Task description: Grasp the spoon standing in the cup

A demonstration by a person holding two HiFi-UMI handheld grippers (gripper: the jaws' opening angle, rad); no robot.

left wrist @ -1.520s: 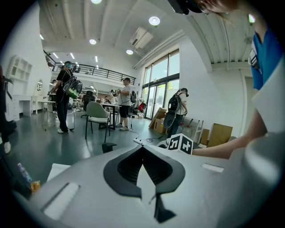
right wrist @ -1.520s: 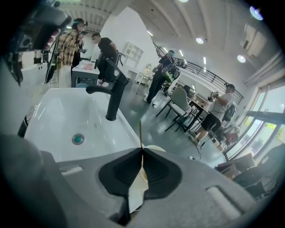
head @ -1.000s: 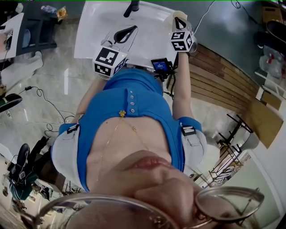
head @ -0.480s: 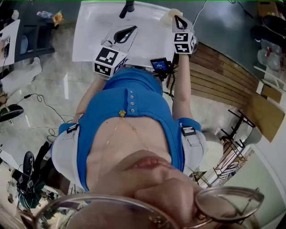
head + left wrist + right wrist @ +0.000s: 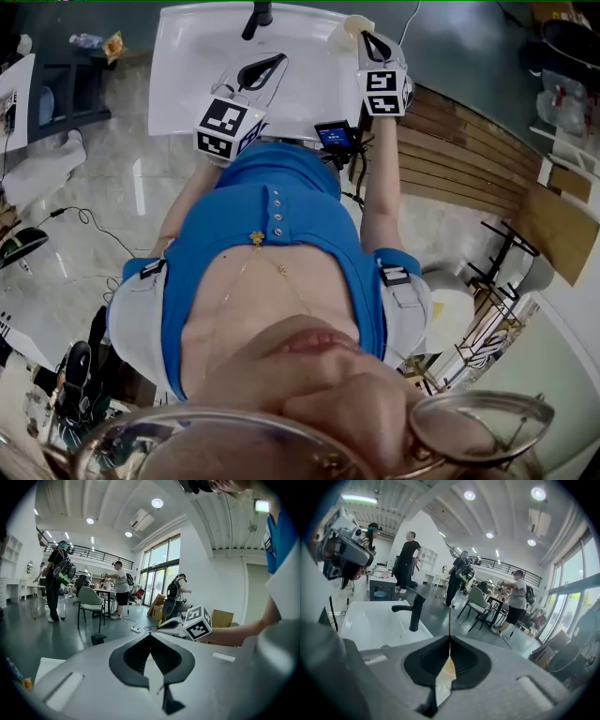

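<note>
While on spoon (image 5: 449,615), right gripper (image 5: 373,44) higher.

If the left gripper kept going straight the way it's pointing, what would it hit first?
Likely nothing near: left gripper points over the sink, between faucet and right gripper. Depth unclear.

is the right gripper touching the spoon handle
Touching. In its own view the right gripper has its jaws closed on the spoon handle, which sticks up from between their tips.
</note>
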